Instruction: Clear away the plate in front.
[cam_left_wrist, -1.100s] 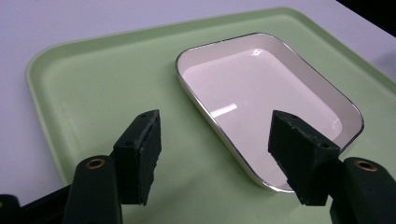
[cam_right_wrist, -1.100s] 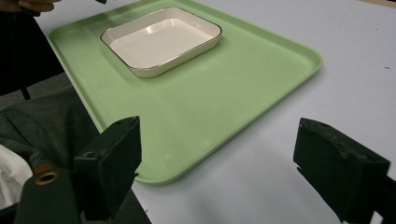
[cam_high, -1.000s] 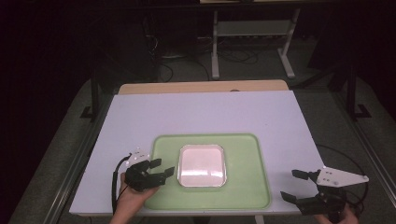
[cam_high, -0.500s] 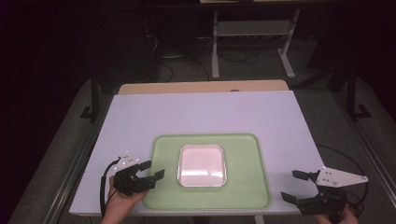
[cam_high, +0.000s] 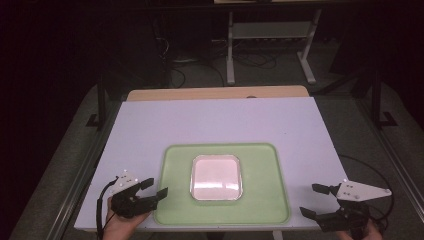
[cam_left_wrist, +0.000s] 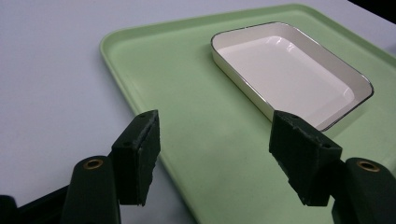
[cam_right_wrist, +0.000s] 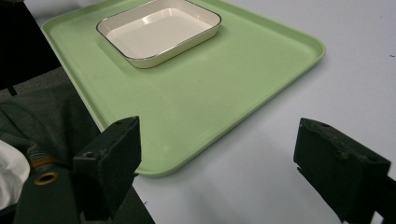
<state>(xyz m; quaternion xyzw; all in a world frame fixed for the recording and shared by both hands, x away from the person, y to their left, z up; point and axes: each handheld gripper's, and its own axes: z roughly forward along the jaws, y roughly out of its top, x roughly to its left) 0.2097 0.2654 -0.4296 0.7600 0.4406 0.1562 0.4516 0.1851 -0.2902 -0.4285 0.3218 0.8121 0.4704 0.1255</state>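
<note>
Writing cannot be read anywhere on the tray, the dish or the desk.

From the high view, a light green tray (cam_high: 265, 205) lies at the near middle of the pale desk (cam_high: 215, 125). A white rectangular dish (cam_high: 216, 177) with a thin dark rim sits on the tray, a little left of its centre, and nothing is inside the dish. The left gripper (cam_high: 154, 188) hovers over the near-left corner of the desk, jaws spread wide and holding nothing, with its tips just beside the tray's left edge. The right gripper (cam_high: 314, 200) sits off the tray's near-right corner, also spread wide and empty, with a grey three-cornered plate on top; it stands apart from the tray and well apart from the dish.

From the left gripper view, the left gripper (cam_left_wrist: 215, 135) has its two black jaws set wide. One jaw rises over the tray's (cam_left_wrist: 187, 116) rim where it meets the desk (cam_left_wrist: 51, 70), the other over the tray's floor close to the near corner of the dish (cam_left_wrist: 285, 70). The dish is bare white inside.

From the right gripper view, the right gripper (cam_right_wrist: 233, 158) is wide and empty. The tray's (cam_right_wrist: 205, 102) corner lies between its jaws, and the empty dish (cam_right_wrist: 159, 30) lies farther off, near the tray's far end.
</note>
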